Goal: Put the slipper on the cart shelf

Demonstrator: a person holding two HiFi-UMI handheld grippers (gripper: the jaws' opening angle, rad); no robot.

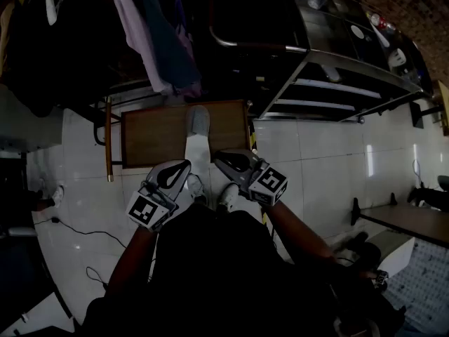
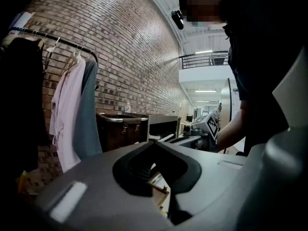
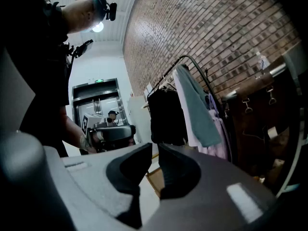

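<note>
A pale grey slipper (image 1: 198,120) lies on a brown wooden board (image 1: 154,135) on the white tile floor, with a white piece running from it toward me. The metal cart (image 1: 337,83) with its shelves stands to the right of the board. My left gripper (image 1: 184,166) hovers close to my body, just short of the board, its jaws closed with nothing between them (image 2: 154,143). Beside it, my right gripper (image 1: 219,158) also points at the board; its jaws (image 3: 155,146) stand almost together and hold nothing. Neither gripper touches the slipper.
A clothes rack (image 1: 147,34) with hanging garments stands behind the board, against a brick wall (image 2: 125,47). A dark brown case (image 2: 120,126) sits by the cart. A cable (image 1: 77,230) trails on the floor at the left, and a low table (image 1: 403,220) is at the right.
</note>
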